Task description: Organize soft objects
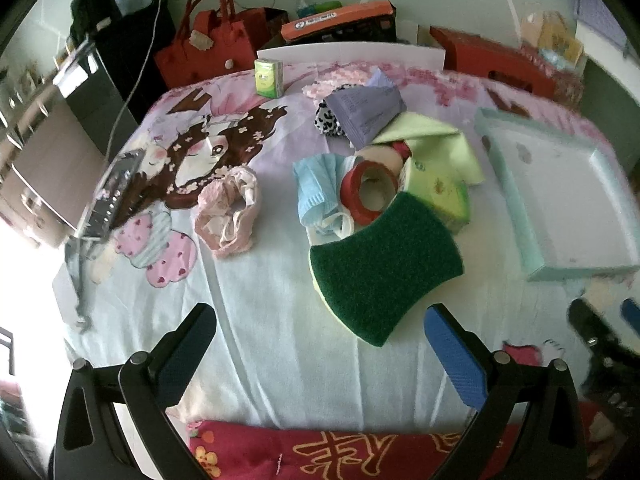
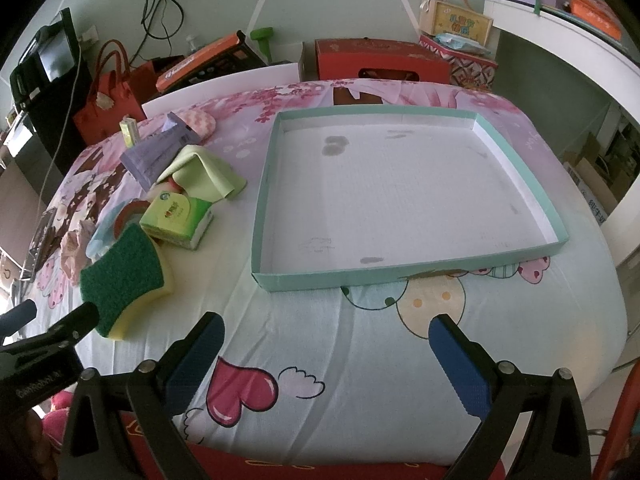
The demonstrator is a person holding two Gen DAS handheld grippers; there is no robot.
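One green-and-yellow scouring sponge lies at the near edge of the pile of soft things, left of the shallow teal-rimmed cardboard tray. My left gripper hangs wide open just short of the sponge; my right gripper is open over bare sheet. Only my right view shows the tray whole. The green tissue pack's print is unreadable.
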